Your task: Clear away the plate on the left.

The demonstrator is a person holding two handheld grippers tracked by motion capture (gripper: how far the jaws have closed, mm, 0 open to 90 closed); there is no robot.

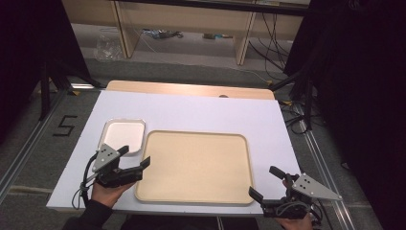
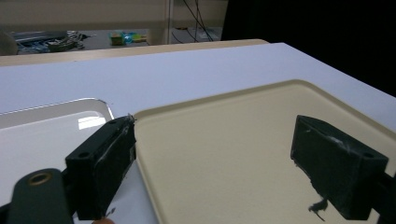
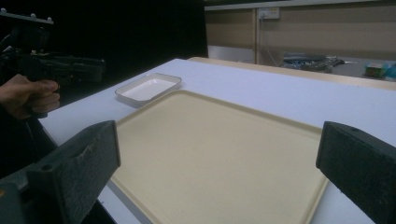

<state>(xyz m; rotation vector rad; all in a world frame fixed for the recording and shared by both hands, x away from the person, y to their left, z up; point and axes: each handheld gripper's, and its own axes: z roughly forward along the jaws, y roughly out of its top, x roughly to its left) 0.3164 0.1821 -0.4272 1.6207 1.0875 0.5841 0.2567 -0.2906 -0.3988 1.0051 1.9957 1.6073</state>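
Large beige tray (image 1: pixel 194 167) lay flat on the white tabletop (image 1: pixel 191 110), near front edge, approx. centred; rounded corners, low raised rim, nothing in it. Small white rectangular dish (image 1: pixel 122 135) sat flat just beside tray's far-left corner, long side running front-to-back w/ rounded corners & shallow rim; also empty. Whether dish & tray touched couldn't be told.

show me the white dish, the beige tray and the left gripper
white dish (image 1: pixel 123 132), high view, on its flat white bottom
beige tray (image 1: pixel 194 165), high view, on its bare middle
left gripper (image 1: pixel 135 157), high view, midway between its open fingertips
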